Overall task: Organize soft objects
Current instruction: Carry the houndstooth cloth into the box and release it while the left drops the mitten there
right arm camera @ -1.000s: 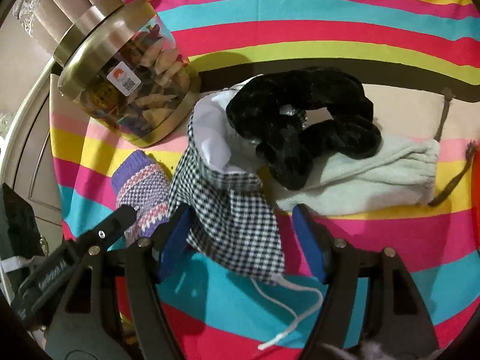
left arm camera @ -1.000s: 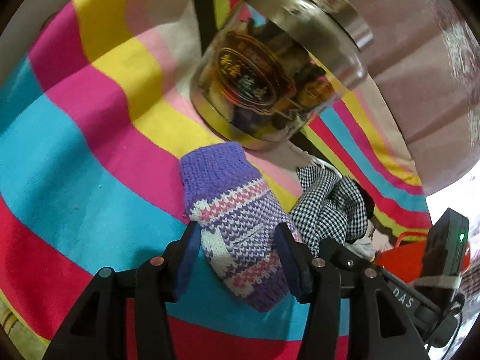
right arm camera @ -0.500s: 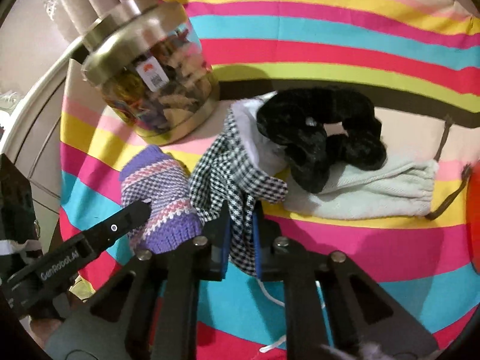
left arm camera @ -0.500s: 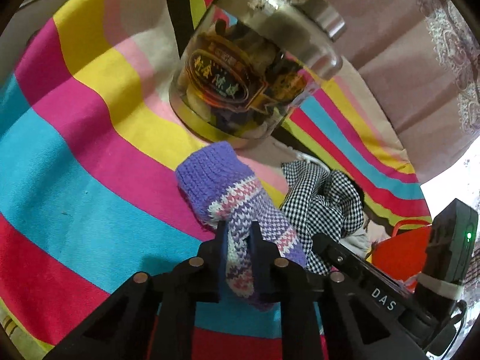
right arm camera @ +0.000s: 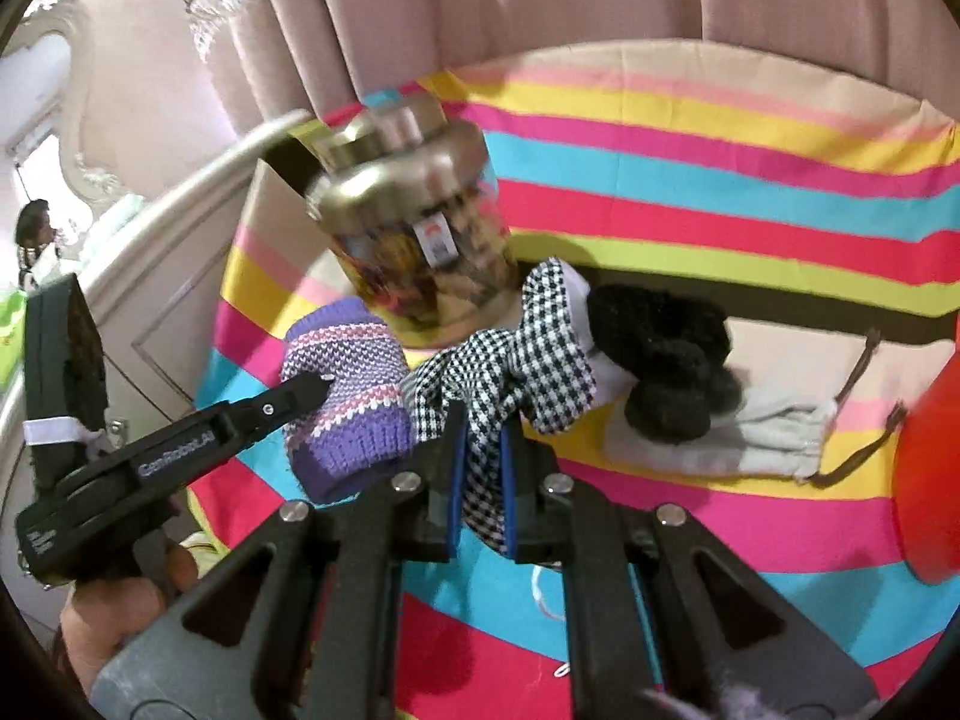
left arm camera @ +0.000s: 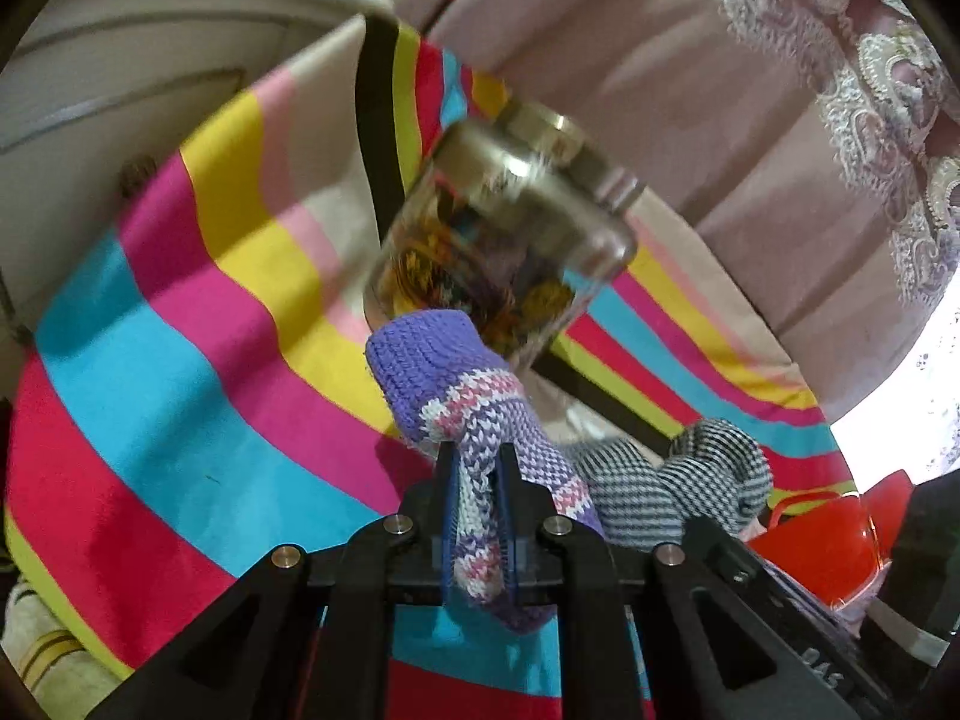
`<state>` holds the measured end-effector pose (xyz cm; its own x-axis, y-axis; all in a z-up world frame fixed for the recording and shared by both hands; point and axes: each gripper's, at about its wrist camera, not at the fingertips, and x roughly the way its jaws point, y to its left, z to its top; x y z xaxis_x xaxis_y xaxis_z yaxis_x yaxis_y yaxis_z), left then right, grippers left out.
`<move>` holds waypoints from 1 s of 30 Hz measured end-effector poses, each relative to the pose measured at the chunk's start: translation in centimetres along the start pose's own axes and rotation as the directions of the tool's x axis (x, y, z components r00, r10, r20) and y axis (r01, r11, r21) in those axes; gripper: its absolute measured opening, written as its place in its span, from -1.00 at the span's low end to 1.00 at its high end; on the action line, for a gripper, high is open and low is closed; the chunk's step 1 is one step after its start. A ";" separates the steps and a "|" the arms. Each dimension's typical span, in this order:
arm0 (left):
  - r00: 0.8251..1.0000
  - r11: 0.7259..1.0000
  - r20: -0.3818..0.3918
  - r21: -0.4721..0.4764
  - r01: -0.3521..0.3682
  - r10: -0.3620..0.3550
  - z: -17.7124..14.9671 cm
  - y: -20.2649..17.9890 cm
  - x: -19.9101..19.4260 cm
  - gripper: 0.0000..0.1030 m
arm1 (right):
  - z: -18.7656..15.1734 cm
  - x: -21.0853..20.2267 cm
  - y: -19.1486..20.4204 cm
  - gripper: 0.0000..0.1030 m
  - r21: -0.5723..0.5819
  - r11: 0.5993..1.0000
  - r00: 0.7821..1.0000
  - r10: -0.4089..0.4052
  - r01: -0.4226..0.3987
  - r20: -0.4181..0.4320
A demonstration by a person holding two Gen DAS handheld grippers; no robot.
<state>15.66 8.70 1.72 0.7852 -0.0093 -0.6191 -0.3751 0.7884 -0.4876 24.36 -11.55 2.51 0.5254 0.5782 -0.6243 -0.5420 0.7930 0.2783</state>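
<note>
My left gripper (left arm camera: 476, 468) is shut on a purple knitted mitten (left arm camera: 444, 372) with pink and white bands and holds it lifted off the striped cloth (left arm camera: 180, 330). The mitten also shows in the right wrist view (right arm camera: 348, 384), with the left gripper's finger in front of it. My right gripper (right arm camera: 480, 444) is shut on a black-and-white checked cloth pouch (right arm camera: 516, 360), raised above the cloth (right arm camera: 720, 180). The pouch shows at the right of the left wrist view (left arm camera: 690, 486). A black fluffy scrunchie (right arm camera: 666, 360) lies on a pale knitted bag (right arm camera: 750, 438).
A glass jar with a gold lid (left arm camera: 516, 240) stands behind the mitten; it also shows in the right wrist view (right arm camera: 414, 228). A red plastic container (left arm camera: 822, 546) sits at the right, seen also at the right edge of the right wrist view (right arm camera: 930, 468). Pink curtains (right arm camera: 540, 12) hang behind.
Both grippers closed on their items, the left on the mitten and the right on the checked pouch, then lifted them up and back from the cloth.
</note>
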 end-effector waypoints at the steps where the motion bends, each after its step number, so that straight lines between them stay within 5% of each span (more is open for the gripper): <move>1: 1.000 1.000 0.026 0.006 -0.004 0.004 0.1 -0.1 -0.6 -0.77 | 0.2 -0.7 0.1 -0.76 -0.009 1.000 1.000 0.004 -0.004 0.020; 12: 0.990 0.999 0.139 0.031 -0.025 0.020 0.5 -0.5 -3.0 -0.77 | 2.2 -8.4 -0.6 -0.76 -0.010 1.000 0.983 0.022 -0.021 0.183; 30: 0.988 0.991 0.117 0.098 0.086 -0.097 -0.8 -3.8 -4.9 -0.77 | 0.9 -17.4 -4.6 -0.76 0.109 0.991 0.962 -0.106 0.080 0.250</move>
<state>12.84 5.24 6.17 0.8701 -0.0136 -0.4926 -0.2563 0.8413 -0.4759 18.28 -25.09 12.76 0.7268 0.5209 -0.4477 -0.4234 0.8530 0.3051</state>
